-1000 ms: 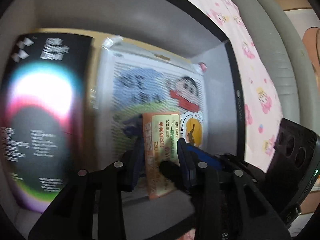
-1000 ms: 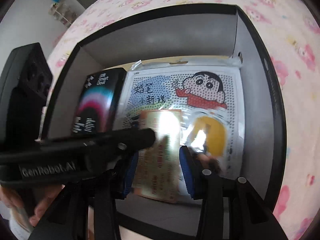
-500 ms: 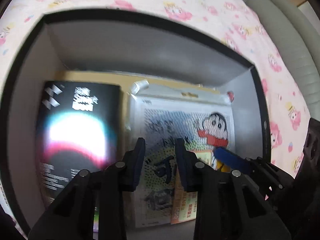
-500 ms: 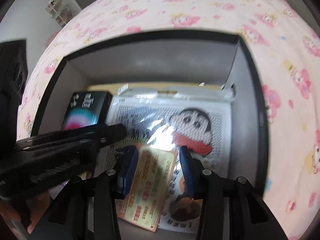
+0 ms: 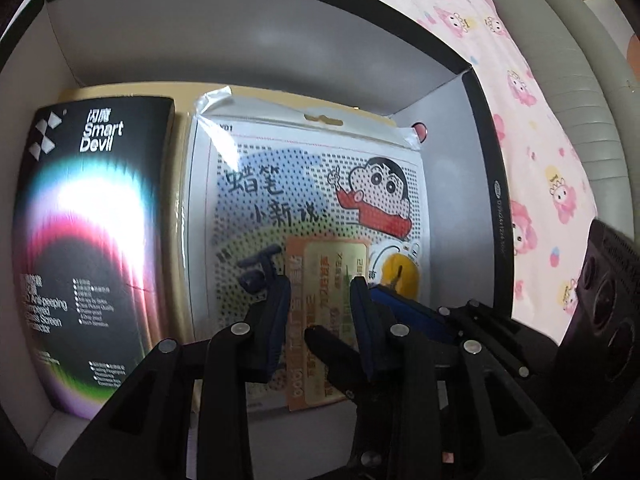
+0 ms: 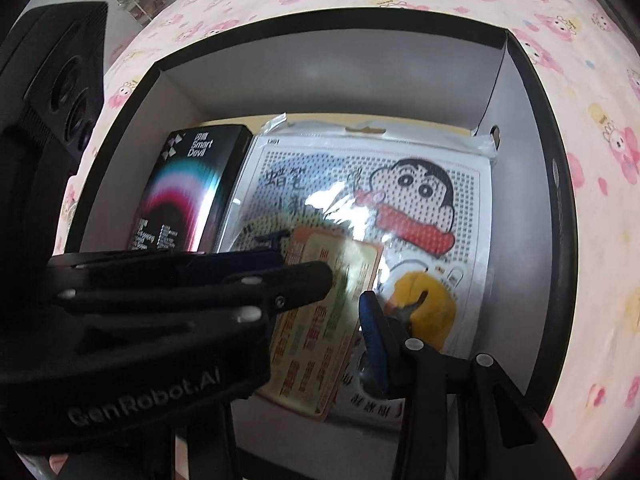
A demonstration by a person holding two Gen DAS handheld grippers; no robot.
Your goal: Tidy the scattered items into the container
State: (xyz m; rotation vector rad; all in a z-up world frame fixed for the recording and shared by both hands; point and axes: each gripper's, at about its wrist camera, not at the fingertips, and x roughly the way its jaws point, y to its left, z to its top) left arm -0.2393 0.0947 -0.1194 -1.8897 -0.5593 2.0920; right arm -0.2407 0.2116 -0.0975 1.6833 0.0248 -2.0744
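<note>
A black-rimmed cardboard box lies on a pink-patterned cloth. Inside lie a black "Smart Devil" box, a clear-bagged cartoon bead board, and on the board an orange card. My left gripper hovers over the card, jaws open and empty. My right gripper is just to its right, also open and empty above the card; its left finger is hidden behind the left gripper's body.
The pink cartoon-print cloth surrounds the box. A grey padded sofa edge runs along the right. The right gripper's black camera housing sits close at the right of the left wrist view.
The left gripper pulled up and back half a second ago, then came down over the card again. The card lies on the bead board, held by neither gripper.
</note>
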